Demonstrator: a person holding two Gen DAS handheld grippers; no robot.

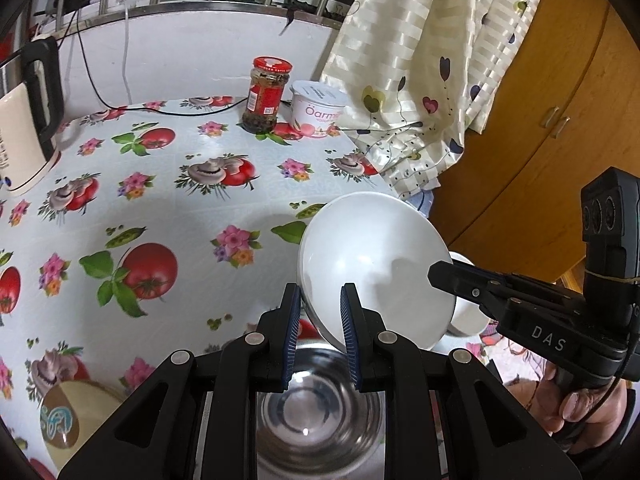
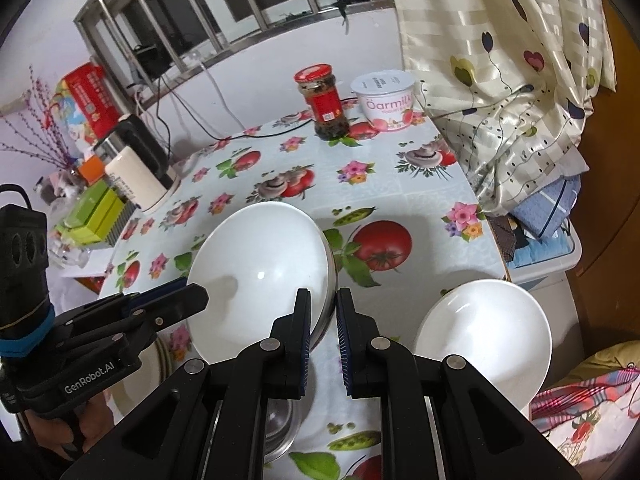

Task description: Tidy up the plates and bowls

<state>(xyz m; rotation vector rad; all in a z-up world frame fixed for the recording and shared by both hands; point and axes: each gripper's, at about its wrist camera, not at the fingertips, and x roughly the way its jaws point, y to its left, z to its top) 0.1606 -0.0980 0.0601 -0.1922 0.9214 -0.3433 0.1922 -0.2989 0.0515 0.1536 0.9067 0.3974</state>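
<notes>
While both grippers clamp its rim, left gripper (image 1: 320, 312) and right gripper (image 2: 323, 320), the white bowl (image 2: 260, 276) hangs tilted, empty, above a steel bowl (image 1: 316, 412); floral tabletop (image 1: 168, 208).

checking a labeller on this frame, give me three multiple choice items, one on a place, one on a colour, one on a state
1. Where does the glass jar stand?
A. inside a steel bowl
B. beside the yogurt tub at the far side of the table
C. on top of the kettle

2. What colour is the jar's lid?
A. green
B. white
C. red

3. What state is the large white dish in?
A. gripped at opposite edges by the left gripper and the right gripper
B. lying flat, untouched
C. broken in pieces

Answers:
1 B, the jar and tub stand side by side near the wall.
2 C, the cap is plainly red in both views.
3 A, each view shows one gripper's jaws closed on the dish's rim and the other gripper at the far edge.
</notes>
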